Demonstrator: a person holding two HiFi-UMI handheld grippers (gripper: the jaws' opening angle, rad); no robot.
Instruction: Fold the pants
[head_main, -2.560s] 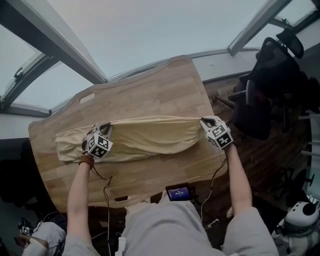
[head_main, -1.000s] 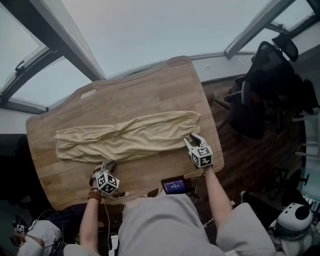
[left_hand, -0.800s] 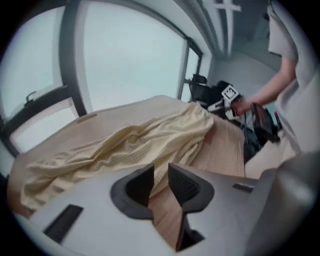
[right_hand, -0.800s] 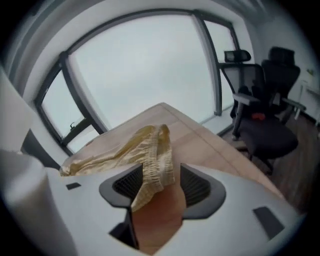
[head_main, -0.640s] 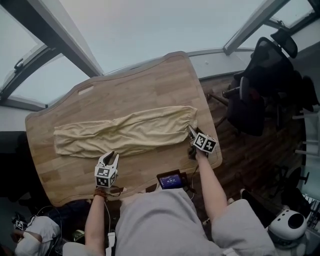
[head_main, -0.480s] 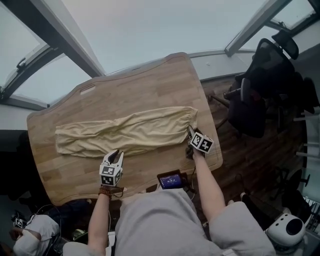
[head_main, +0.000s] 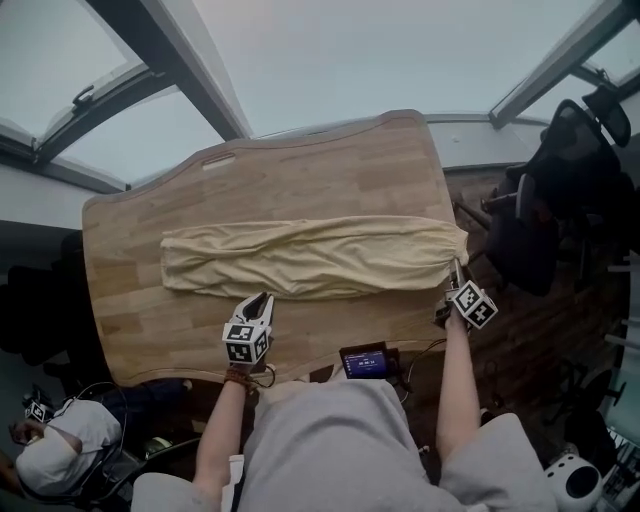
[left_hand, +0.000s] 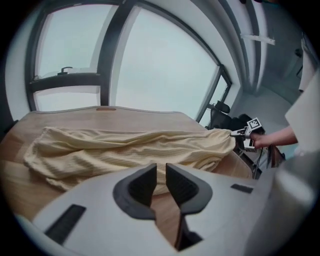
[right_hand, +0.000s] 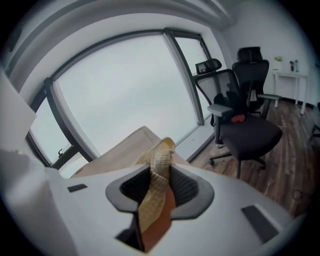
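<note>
The pants (head_main: 310, 258) lie flat across the middle of the table (head_main: 330, 170), their long axis running from the table's left end to its right end, so the next fold looks set to carry one end along that axis to the other. The right gripper (head_main: 457, 272) is at the table's right end; its jaws have just been closing and now pinch the ribbed, gathered end of the cloth, which bunches up between the pads in the right gripper view. The left gripper (head_main: 260, 303) hovers over the table's near strip, left of its middle, pointing at the near long edge of the cloth, which lies just beyond its fingertips without touching them. Its jaws have also just been closing and stand at a narrow gap with only bare wood showing through it. So the right hand is the one already on the cloth, while the left is well apart from the far-left end. A second ago the right gripper stood open beside the near edge, short of the table's right end, and the left sat lower, at the table's near rim
</note>
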